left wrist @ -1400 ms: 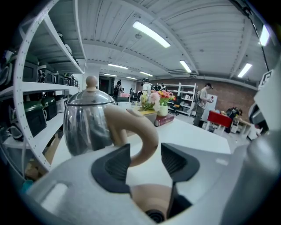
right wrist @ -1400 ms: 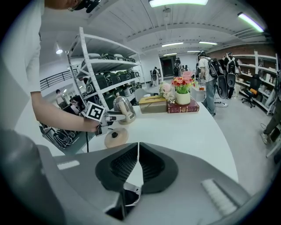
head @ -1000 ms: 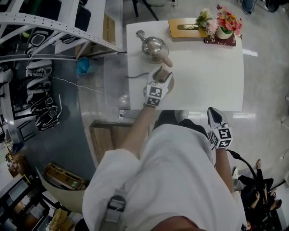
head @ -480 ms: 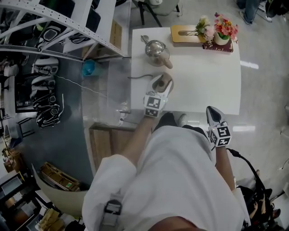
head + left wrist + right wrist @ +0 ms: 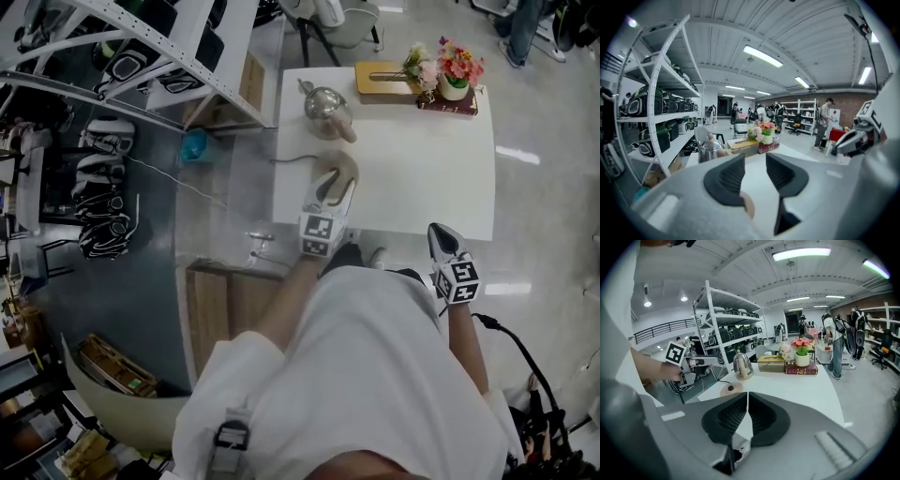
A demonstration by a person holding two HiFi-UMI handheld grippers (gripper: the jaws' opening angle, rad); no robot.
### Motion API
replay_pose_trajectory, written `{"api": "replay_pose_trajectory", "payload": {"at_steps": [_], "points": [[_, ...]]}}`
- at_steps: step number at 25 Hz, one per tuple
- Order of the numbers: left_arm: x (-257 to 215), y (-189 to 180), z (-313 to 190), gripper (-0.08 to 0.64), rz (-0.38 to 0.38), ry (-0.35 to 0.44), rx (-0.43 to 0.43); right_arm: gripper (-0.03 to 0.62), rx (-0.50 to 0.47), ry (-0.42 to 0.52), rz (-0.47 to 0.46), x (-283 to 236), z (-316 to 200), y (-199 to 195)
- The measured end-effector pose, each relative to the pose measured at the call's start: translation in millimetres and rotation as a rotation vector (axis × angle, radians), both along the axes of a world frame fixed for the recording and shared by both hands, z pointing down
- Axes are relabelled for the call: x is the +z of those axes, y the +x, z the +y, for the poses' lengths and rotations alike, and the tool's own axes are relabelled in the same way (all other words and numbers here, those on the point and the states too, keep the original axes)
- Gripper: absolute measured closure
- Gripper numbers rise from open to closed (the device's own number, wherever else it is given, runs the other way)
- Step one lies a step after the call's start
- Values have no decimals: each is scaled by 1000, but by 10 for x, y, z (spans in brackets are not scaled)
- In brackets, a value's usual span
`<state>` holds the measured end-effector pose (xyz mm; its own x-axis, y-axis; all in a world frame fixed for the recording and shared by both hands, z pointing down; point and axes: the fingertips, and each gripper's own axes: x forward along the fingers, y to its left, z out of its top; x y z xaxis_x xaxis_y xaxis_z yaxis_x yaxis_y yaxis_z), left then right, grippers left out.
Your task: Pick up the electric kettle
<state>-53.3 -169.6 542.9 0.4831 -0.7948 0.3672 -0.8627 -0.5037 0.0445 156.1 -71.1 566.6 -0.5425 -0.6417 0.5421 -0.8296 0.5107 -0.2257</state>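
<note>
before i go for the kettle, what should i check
1. Kettle upright on table, off its base: ok.
2. Handle turned toward left gripper: ok.
3. Left jaws open for the handle: not ok; they are closing with nothing between them.
4. Left gripper at the kettle: not ok; it is short of it, above the base.
5. Right gripper shut, empty, away from the kettle: ok.
6. Kettle's fill: cannot tell.
</note>
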Motion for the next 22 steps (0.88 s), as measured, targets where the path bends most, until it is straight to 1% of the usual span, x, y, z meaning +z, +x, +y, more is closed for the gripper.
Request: {"api": "replay_pose_trajectory", "payload": {"at_steps": [5, 8, 15, 22], "points": [[-162, 41, 247, 477, -8, 41, -20, 578, -30, 23, -7, -34, 158, 25], [-235, 61, 379, 525, -18, 65, -30, 578, -50, 43, -10, -80, 231, 20], [-445, 128, 703, 548, -15, 102, -58, 578, -90, 87, -7, -215, 420, 72], [-665, 304, 971, 558, 4, 117, -65, 588, -125, 149, -14, -444, 508, 186]]}}
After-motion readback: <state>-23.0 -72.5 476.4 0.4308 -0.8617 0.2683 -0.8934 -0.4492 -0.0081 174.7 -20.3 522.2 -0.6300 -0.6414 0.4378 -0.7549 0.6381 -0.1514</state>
